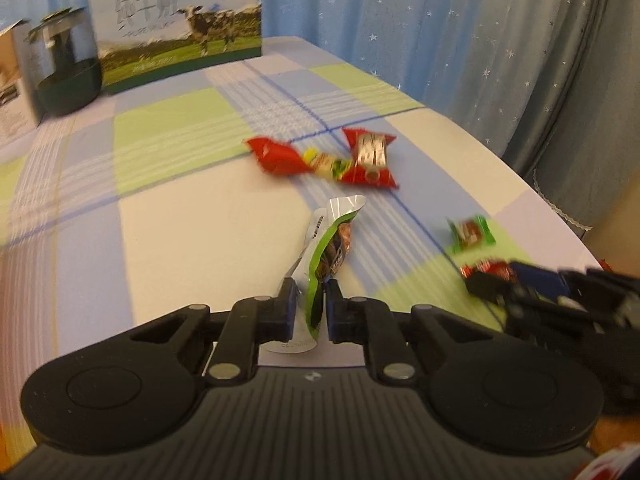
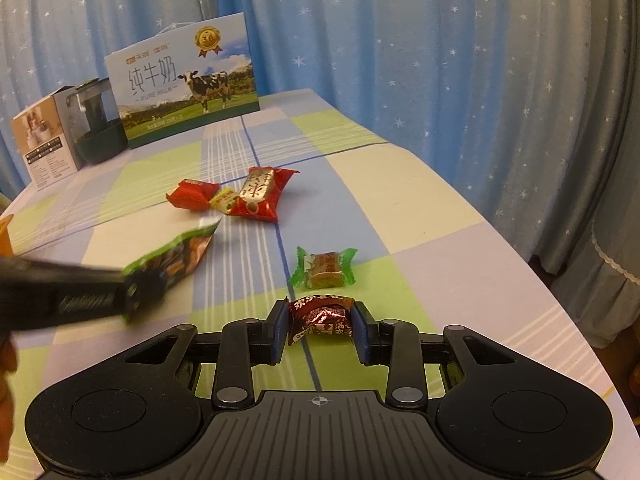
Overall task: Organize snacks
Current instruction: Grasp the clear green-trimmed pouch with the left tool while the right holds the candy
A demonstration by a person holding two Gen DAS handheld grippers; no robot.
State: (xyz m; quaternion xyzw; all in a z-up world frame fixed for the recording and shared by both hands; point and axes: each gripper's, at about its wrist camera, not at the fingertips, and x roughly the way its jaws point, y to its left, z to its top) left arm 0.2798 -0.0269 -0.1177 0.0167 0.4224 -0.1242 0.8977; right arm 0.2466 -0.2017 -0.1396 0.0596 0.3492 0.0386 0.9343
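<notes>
My left gripper (image 1: 311, 294) is shut on a green and silver snack packet (image 1: 328, 248) and holds it above the checked tablecloth; it also shows in the right wrist view (image 2: 176, 258). My right gripper (image 2: 320, 322) is shut on a dark red wrapped candy (image 2: 322, 318), low over the table. In the left wrist view the right gripper (image 1: 520, 280) shows blurred at the right. A green-wrapped candy (image 2: 325, 269) lies just beyond the red one. Two red snack packets (image 2: 256, 192) with a small yellow one lie further back.
A milk carton box with a cow picture (image 2: 188, 80), a dark pot (image 2: 98, 120) and a small white box (image 2: 44, 140) stand at the table's far left. The table's edge (image 2: 520, 248) curves along the right, with blue star curtains behind.
</notes>
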